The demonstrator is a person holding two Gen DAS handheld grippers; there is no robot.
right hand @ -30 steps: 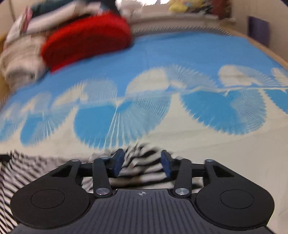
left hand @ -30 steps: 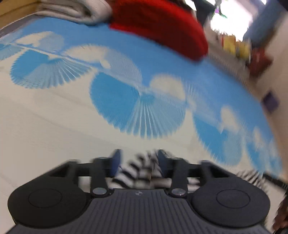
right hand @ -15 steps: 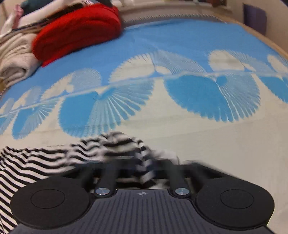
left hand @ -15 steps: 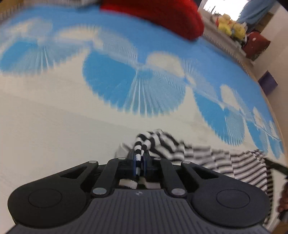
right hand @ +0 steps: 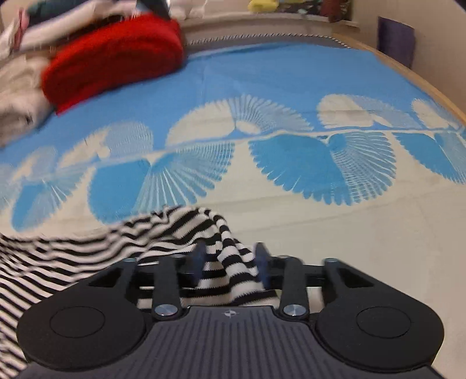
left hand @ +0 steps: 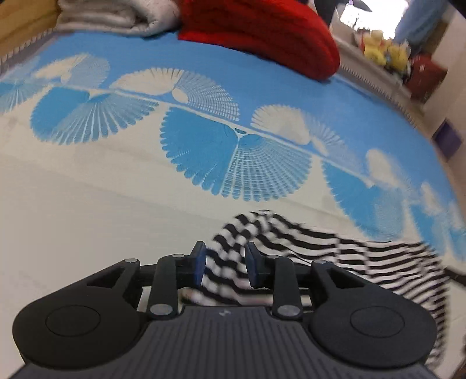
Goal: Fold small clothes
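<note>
A black-and-white striped garment [left hand: 335, 250] lies on the blue and cream patterned bedspread [left hand: 87, 204]. In the left wrist view its left end bunches between the fingers of my left gripper [left hand: 224, 263], whose jaws stand apart. In the right wrist view the garment [right hand: 87, 247] stretches to the left, and its right end lies between the fingers of my right gripper [right hand: 230, 263], whose jaws also stand apart. The cloth rests loosely between both pairs of pads.
A red knitted blanket [left hand: 256, 32] and folded white bedding [left hand: 116, 14] lie at the far end of the bed; both also show in the right wrist view [right hand: 113, 64]. A wooden bed edge [right hand: 407, 75] runs along the right. Soft toys [left hand: 381, 49] sit beyond the bed.
Both grippers were shut on the striped garment half a second ago; now both jaws have opened and the cloth lies loose between them.
</note>
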